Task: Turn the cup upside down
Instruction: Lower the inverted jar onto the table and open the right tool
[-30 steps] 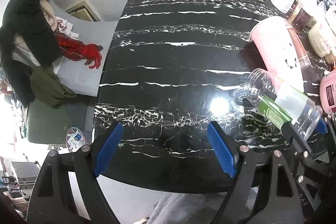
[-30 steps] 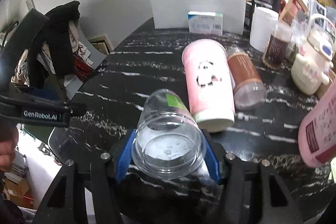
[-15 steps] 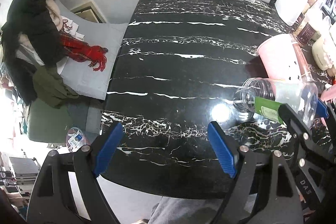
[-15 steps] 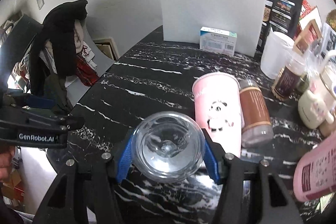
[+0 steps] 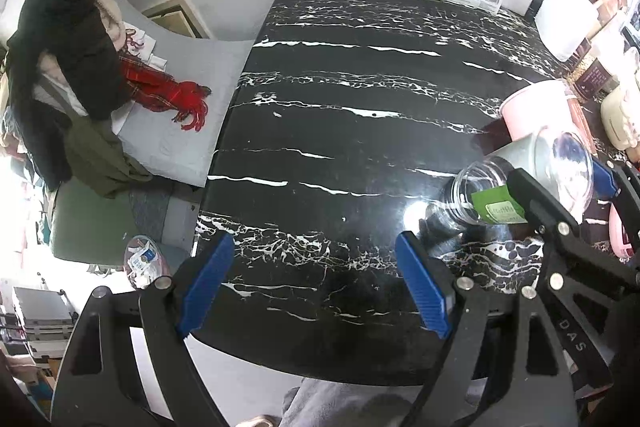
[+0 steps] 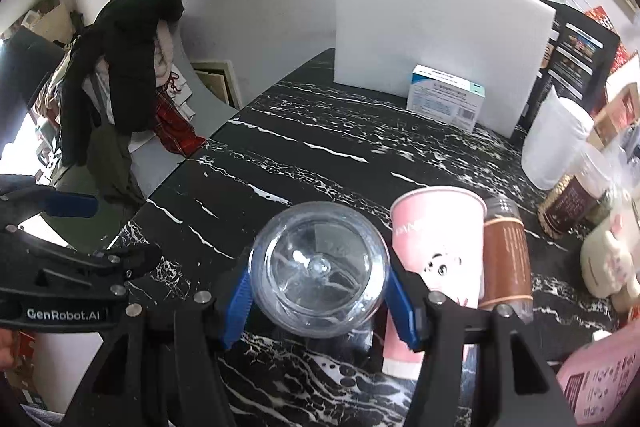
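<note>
A clear plastic cup (image 6: 319, 271) with a green label sits between the blue pads of my right gripper (image 6: 320, 297), which is shut on it; I see its round base facing the camera. In the left wrist view the same cup (image 5: 516, 187) lies tilted, mouth down-left close to the black marble table (image 5: 360, 99), held by the right gripper (image 5: 560, 195). My left gripper (image 5: 316, 283) is open and empty over the table's near edge, left of the cup.
A pink panda cup (image 6: 436, 251) and a brown bottle (image 6: 506, 259) lie just right of the held cup. Jars, a cream teapot (image 6: 612, 263) and a pink bottle crowd the right side. A white board (image 6: 436, 35) and a small box (image 6: 446, 97) stand at the back.
The right gripper has rotated the cup, tipping its mouth further down toward the table, so its base now faces the right camera squarely. The left gripper stayed open and pulled back slightly.
</note>
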